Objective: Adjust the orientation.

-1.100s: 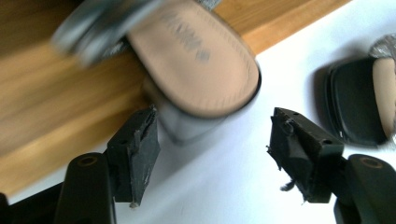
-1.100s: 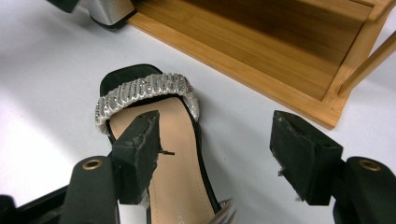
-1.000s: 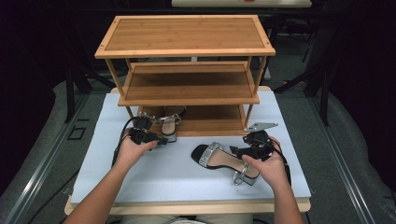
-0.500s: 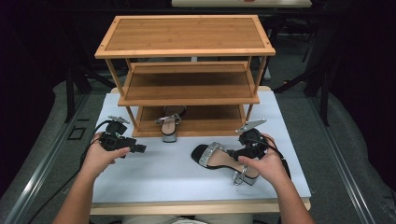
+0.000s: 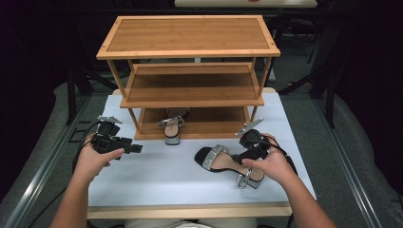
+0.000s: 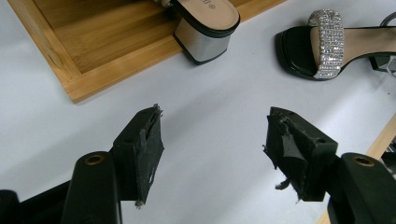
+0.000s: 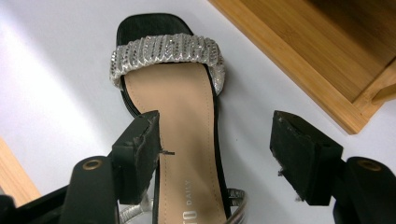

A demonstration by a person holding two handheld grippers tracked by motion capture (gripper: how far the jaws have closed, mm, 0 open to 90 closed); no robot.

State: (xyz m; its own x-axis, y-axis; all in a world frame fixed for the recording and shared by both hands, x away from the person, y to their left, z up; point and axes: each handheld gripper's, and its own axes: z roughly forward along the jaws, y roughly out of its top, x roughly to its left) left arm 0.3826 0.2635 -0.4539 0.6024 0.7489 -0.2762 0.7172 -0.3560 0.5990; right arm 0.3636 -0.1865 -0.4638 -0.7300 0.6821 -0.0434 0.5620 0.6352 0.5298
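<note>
A black sandal with a silver rhinestone strap (image 5: 223, 160) (image 7: 173, 88) (image 6: 327, 46) lies on the white table cover, toe pointing left. My right gripper (image 5: 247, 154) (image 7: 215, 156) hovers open just over its insole, jaws straddling the sole. Its twin sandal (image 5: 172, 126) (image 6: 205, 23) rests on the bottom shelf of the bamboo rack (image 5: 190, 90), silver block heel hanging over the front edge. Over at the table's left my left gripper (image 5: 135, 148) (image 6: 212, 158) is open above bare cover, with nothing between its jaws.
The three-tier rack stands at the back of the table; its top (image 5: 187, 35) and middle (image 5: 190, 88) shelves carry nothing. The table's wooden front edge (image 5: 190, 210) runs near my arms. A dark floor and a metal rail (image 5: 43, 166) lie at the left.
My left gripper has drawn away from the shelved sandal, leftward to the table's left side. The right gripper has edged slightly over the black sandal.
</note>
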